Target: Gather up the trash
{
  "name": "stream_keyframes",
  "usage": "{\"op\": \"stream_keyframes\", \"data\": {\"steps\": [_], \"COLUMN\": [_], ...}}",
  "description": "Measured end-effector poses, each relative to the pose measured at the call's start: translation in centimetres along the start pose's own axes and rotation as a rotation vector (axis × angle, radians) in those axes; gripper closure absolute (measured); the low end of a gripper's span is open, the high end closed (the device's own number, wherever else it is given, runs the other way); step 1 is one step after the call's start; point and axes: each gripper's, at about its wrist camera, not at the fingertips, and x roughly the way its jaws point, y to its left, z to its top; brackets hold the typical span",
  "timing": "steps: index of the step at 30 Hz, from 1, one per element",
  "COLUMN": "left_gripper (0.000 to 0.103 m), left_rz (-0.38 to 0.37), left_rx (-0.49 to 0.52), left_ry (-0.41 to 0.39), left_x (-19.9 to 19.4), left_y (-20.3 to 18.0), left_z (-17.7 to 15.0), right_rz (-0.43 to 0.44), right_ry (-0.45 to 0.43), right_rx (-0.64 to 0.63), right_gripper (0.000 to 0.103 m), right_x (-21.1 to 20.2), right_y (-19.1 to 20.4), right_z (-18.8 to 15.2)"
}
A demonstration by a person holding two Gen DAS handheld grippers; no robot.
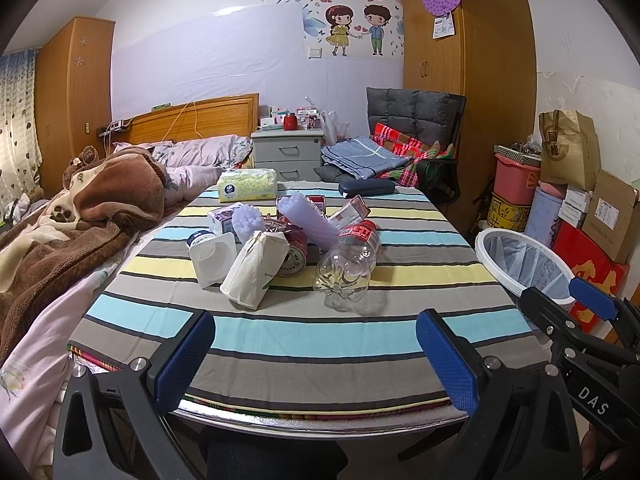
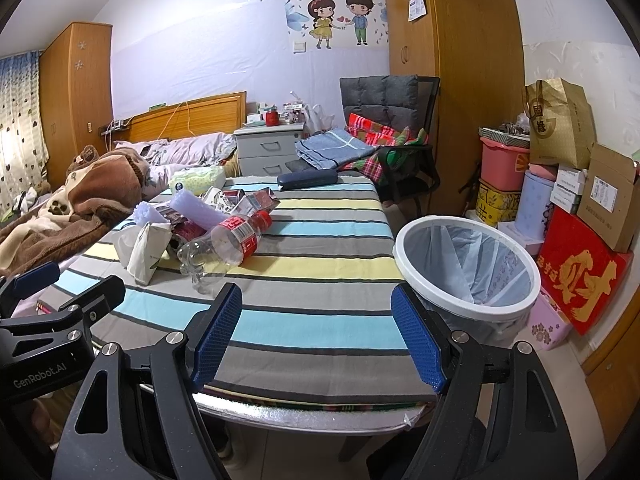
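Progress: none binned, all left | left gripper: jaws wide, nothing held | trash pile: heaped mid-table, 12 o'clock | right gripper: jaws wide, nothing held | bin: liner seen bare, 2 o'clock, beside table.

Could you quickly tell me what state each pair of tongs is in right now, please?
Left tongs: open, holding nothing, above the table's near edge.
Right tongs: open, holding nothing.

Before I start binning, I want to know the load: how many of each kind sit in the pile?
Clear plastic bottle: 1
White tub: 1
Cream carton: 1
Purple foam pieces: 2
Printed can: 1
Small boxes behind: at least 2, partly hidden
Total: at least 8
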Motion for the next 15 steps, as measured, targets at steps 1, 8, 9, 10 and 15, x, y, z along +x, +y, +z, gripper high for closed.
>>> {"op": "stream_keyframes", "data": {"steps": [1, 8, 9, 10, 15], "left_gripper": [0.001, 0.001, 0.001, 0.001, 0.001], "left_rz": [-0.001, -0.002, -0.002, -0.001, -0.001], "left_rx": [0.000, -0.001, 0.000, -0.001, -0.001], "left_ry": [0.000, 0.000, 0.000, 0.000, 0.001], "left_x": [0.01, 0.01, 0.00, -0.03, -0.13], "left_y": [0.01, 0.06, 0.00, 0.02, -0.01], "left_z": [-0.01, 0.03, -0.01, 0.02, 0.09], "right_rz": [0.000, 0.000, -0.001, -0.002, -0.001], "right_ry": [0.000, -0.001, 0.000, 0.000, 0.000], "right_rx": [0.000, 0.001, 0.000, 0.000, 0.000], "right_gripper": [0.024, 0.024, 0.024, 0.024, 0.024], "right_x": [0.00, -0.03, -0.02, 0.00, -0.05], "right_y": [-0.01, 0.00, 0.01, 0.02, 0.02], "right_z": [0.03, -0.04, -0.05, -0.03, -0.07]}}
